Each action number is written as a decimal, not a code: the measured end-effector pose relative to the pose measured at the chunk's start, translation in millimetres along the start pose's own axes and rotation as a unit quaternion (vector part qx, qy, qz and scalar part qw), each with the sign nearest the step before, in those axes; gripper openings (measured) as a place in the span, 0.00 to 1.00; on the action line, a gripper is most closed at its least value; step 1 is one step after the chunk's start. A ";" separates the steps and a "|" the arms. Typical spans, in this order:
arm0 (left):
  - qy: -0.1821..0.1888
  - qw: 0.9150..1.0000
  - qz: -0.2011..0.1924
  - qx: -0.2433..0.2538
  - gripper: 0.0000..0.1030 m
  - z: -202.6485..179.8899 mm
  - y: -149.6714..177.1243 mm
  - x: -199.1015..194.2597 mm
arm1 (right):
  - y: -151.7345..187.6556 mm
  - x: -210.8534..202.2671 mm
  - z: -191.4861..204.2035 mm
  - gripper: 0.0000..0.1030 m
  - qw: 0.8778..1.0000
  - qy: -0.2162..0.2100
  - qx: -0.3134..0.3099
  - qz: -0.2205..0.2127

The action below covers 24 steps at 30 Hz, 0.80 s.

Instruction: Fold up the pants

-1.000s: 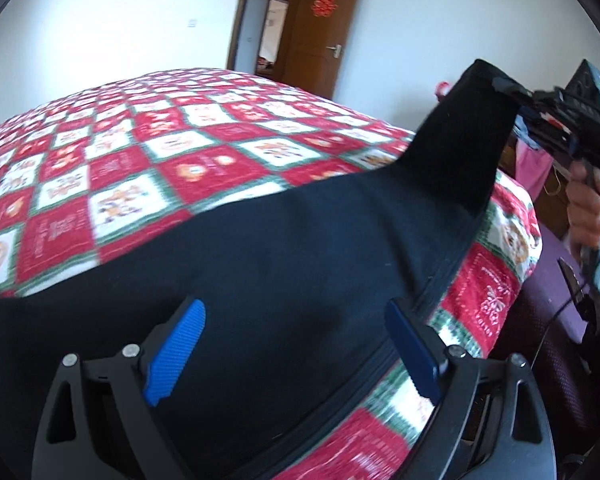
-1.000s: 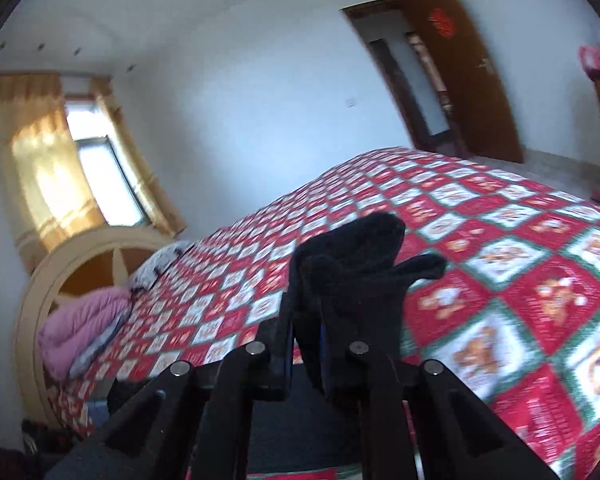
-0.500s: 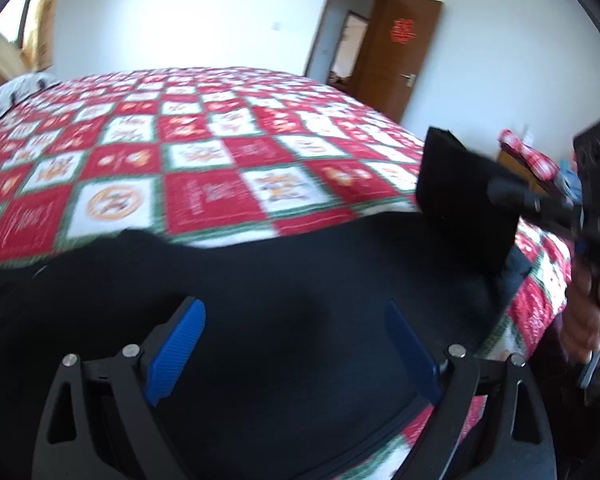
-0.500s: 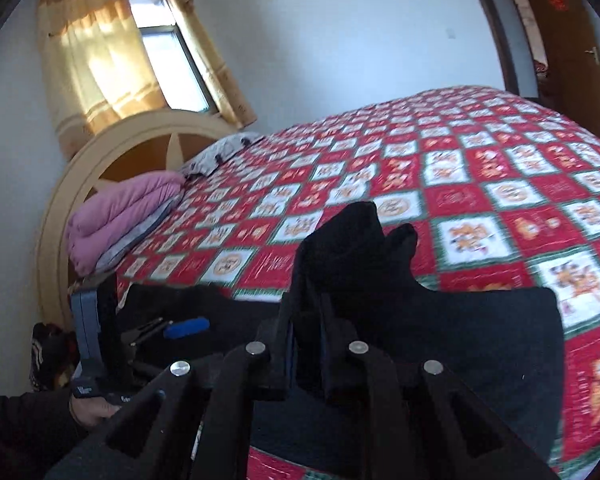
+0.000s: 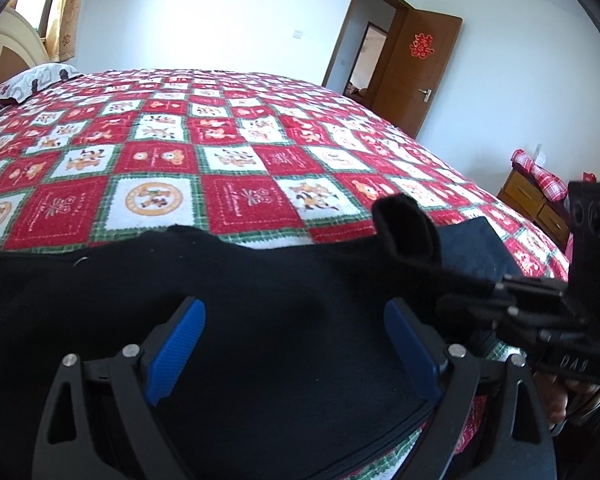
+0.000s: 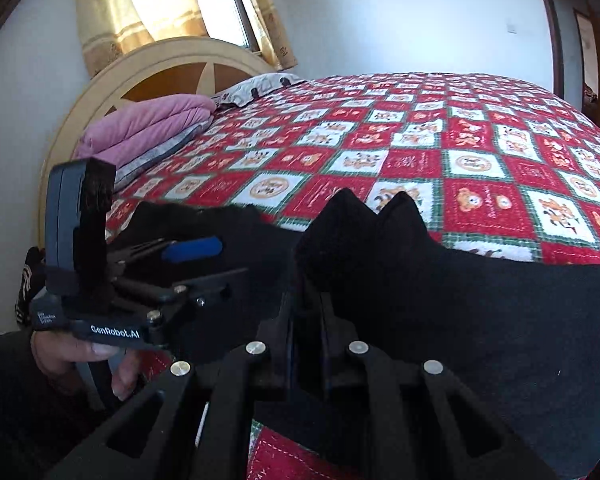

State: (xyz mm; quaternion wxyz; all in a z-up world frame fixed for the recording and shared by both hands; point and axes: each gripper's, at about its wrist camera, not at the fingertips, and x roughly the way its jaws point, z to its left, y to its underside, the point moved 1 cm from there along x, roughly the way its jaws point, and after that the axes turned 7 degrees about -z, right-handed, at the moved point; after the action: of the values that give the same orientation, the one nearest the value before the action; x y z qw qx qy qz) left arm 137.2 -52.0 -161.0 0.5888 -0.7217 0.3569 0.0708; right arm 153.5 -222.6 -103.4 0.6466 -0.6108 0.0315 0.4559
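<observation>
— Where do we see the black pants point(image 5: 260, 320)?
— Spread along the near edge of the bed, on its red-and-white checked quilt point(image 5: 228, 152). Our right tool point(image 6: 308, 280) pinches a raised fold of them; our left tool point(image 5: 296, 344) gapes wide above the fabric.
— And the room?
— White walls, a brown door point(image 5: 416, 76), a curtained window point(image 6: 220, 0).

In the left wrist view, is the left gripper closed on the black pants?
No: the left gripper stands open, its blue fingers wide apart above the black pants, pinching nothing.

Right tongs point(image 6: 308, 280) carried the pants point(image 6: 460, 320) end down across toward left tongs point(image 5: 296, 344)
</observation>
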 end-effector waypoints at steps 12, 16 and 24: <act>-0.031 0.999 -0.024 -0.026 0.91 23.2 -5.4 -12.1 | 18.0 32.2 34.2 0.10 0.997 -0.013 -0.057 0.042; -0.033 0.999 -0.022 -0.017 0.91 18.4 -5.2 -12.8 | 19.4 39.8 29.1 0.13 0.997 -0.021 -0.046 0.060; -0.013 0.999 -0.016 0.033 0.91 -22.2 -20.7 -5.0 | -6.2 -30.5 -28.3 0.35 1.000 -0.006 0.026 0.013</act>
State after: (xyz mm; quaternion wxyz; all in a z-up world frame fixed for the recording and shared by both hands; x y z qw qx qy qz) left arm 138.9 -68.7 -135.3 0.6178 -0.7066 0.3398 0.0596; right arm 154.3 -261.6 -87.6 0.6563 -0.5907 0.0472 0.4671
